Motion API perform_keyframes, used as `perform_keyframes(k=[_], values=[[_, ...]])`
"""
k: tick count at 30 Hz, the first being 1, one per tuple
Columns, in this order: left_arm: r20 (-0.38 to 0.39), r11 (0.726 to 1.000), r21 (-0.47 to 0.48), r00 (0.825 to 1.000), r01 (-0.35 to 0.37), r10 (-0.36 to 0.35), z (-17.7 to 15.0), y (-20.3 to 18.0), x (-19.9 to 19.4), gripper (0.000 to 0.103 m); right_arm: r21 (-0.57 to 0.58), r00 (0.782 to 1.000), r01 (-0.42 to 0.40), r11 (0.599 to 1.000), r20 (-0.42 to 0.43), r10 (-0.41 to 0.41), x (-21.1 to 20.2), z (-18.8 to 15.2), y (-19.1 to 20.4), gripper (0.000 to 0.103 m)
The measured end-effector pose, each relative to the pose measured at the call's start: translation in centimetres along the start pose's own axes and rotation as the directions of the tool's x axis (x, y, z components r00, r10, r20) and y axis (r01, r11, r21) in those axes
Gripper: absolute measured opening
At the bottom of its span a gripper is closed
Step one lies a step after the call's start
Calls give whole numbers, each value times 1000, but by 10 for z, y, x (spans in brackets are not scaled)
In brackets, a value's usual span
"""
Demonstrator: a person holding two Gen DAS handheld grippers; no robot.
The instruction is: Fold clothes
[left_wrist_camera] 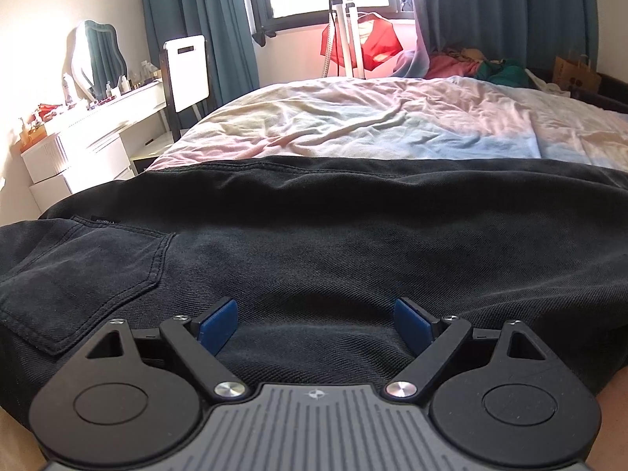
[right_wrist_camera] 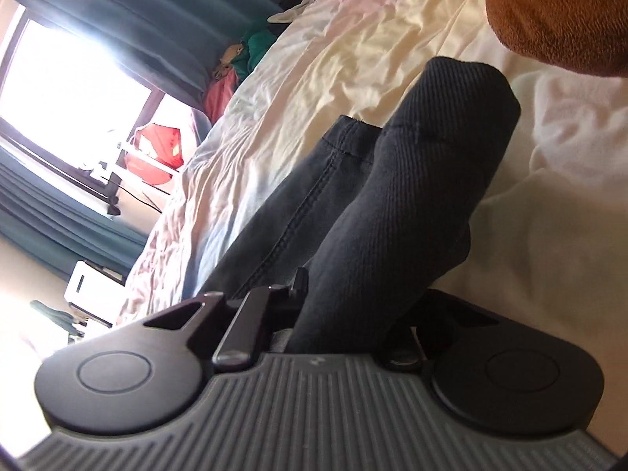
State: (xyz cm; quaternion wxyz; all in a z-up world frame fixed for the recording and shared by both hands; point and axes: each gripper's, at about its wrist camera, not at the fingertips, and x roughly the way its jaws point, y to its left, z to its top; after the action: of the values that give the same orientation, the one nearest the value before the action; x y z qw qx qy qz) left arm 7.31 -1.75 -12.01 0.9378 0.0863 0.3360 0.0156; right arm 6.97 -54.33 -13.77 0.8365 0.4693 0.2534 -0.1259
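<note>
Jeans point(left_wrist_camera: 314, 235) are spread flat across the near part of the bed point(left_wrist_camera: 353, 117), on a crumpled pastel sheet. One back pocket point(left_wrist_camera: 82, 282) is seen on the left side of the dark cloth. The left claw point(left_wrist_camera: 316, 324) is held low over the jeans with its blue pads point(left_wrist_camera: 218, 325) spread wide apart and nothing between them. In the right wrist view, a fold of the jeans point(right_wrist_camera: 392, 216) is pinched by the right claw point(right_wrist_camera: 345, 314) and lifted off the sheet. A brown fuzzy thing point(right_wrist_camera: 561, 11) is seen at the top right corner.
</note>
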Motion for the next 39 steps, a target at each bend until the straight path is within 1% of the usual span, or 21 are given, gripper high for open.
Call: perform_keyframes(k=[5,10,13,15,17,20,21,22,24,25,27,29,30,31,33,35,37,38,39], values=[[-10,1000,0,1000,6,-6,0,1,2,89,-54,998,49,997,34,-47,-5,-4,9,15],[-17,1000,-15,1000,26,-26,4,7,-1,89,-176,994,52,983,106,-34,-14,-3,31,15],[-21,998,-29,999,50,-50,7,12,-3,89,-258,988,65,964,151,-26,-21,-4,46,15],[-19,996,-52,997,69,-70,10,18,-5,89,-345,980,105,933,194,-38,-25,-8,64,15],[-9,993,-82,996,84,-85,15,24,-10,89,-433,968,151,889,248,-44,-30,-16,87,15],[30,986,-130,994,105,-102,23,37,-22,89,-544,940,210,812,342,-14,-42,-32,129,15],[49,983,-145,993,109,-103,26,42,-27,89,-582,928,228,781,373,7,-47,-41,146,15],[67,981,-160,992,114,-105,30,46,-32,89,-630,917,244,738,398,36,-51,-52,164,15],[106,976,-182,989,119,-101,36,56,-42,90,-729,897,265,632,426,116,-55,-80,203,15],[126,975,-191,987,118,-95,39,61,-47,90,-775,890,264,575,425,164,-58,-98,222,15],[152,974,-213,987,76,-44,43,74,-57,90,-847,882,247,471,397,252,-65,-139,254,15],[181,968,-247,983,45,1,45,89,-66,90,-905,891,200,375,327,315,-63,-185,279,15],[196,961,-276,980,28,28,45,101,-70,90,-930,895,173,324,285,343,-61,-210,291,15],[209,953,-304,976,11,55,45,112,-74,90,-951,903,143,274,239,356,-56,-234,298,15],[219,939,-344,970,-20,101,43,130,-78,90,-981,926,78,178,138,352,-41,-282,300,15],[226,925,-378,965,-36,130,40,146,-81,90,-997,953,25,74,46,300,-21,-327,292,15],[227,913,-406,965,-27,129,35,156,-81,90,-999,976,-35,-31,-41,215,0,-367,275,15],[221,909,-417,968,-19,122,34,159,-80,90,-997,982,-43,-69,-55,180,9,-382,267,16],[218,904,-427,970,-6,110,32,161,-79,90,-996,985,-26,-84,-40,170,13,-390,260,16]])
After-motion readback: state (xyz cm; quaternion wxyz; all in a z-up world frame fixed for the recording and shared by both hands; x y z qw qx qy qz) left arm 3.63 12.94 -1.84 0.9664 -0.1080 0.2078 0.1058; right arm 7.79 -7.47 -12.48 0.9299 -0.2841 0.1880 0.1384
